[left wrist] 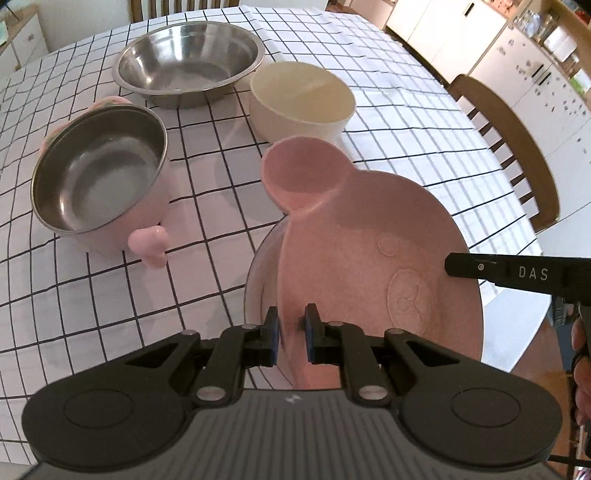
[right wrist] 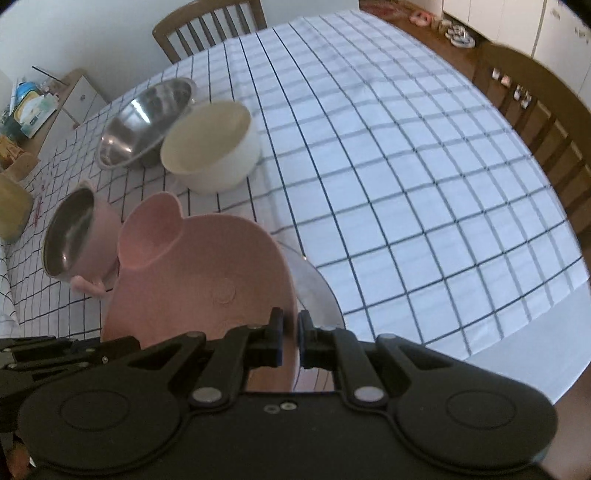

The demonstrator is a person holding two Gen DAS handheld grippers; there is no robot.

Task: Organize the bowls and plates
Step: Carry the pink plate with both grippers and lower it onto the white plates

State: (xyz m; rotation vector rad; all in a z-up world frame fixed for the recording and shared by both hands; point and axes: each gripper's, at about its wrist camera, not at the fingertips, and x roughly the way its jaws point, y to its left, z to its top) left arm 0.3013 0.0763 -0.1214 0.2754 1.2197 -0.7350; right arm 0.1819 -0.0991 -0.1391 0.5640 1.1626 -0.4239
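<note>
A pink bear-shaped plate (left wrist: 369, 243) with a round ear is tilted up over a steel plate (left wrist: 258, 273) at the table's near edge. My left gripper (left wrist: 291, 336) is shut on the pink plate's left rim. My right gripper (right wrist: 290, 336) is shut on its right rim (right wrist: 207, 280); the steel plate (right wrist: 317, 288) shows just beyond. A pink steel-lined bowl (left wrist: 99, 181) with handles, a large steel bowl (left wrist: 188, 59) and a cream bowl (left wrist: 299, 99) stand behind. They also show in the right wrist view: the pink bowl (right wrist: 74, 236), the steel bowl (right wrist: 144, 122) and the cream bowl (right wrist: 210, 144).
The table wears a white black-checked cloth (right wrist: 406, 166). Wooden chairs stand at the right side (left wrist: 517, 147) and far end (right wrist: 207, 26). A yellowish object (right wrist: 11, 206) sits at the left edge. White cabinets (left wrist: 517, 48) line the room.
</note>
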